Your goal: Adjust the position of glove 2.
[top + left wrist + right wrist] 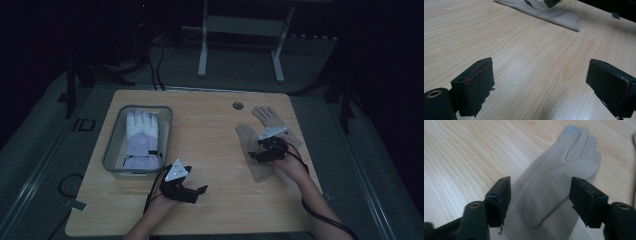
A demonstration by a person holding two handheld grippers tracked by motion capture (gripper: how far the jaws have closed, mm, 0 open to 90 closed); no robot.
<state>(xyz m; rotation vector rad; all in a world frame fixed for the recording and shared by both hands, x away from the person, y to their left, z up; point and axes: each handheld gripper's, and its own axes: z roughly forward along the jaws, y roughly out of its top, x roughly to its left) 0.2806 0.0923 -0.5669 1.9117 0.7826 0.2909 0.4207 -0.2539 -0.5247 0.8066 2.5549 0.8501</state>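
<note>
Currently right gripper [540, 202] jaws spread astride beige glove [554, 182] on desk [461, 152], not pinching; left gripper [539, 85] spread, nothing between.

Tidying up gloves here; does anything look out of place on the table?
Nothing damaged or spilled. One white glove lies in the grey bin; two beige gloves lie loose, overlapping, under the right gripper.

Black two-jaw left tool [199, 192], grey three-cornered plate, trailing black cable, bare forearms
</note>
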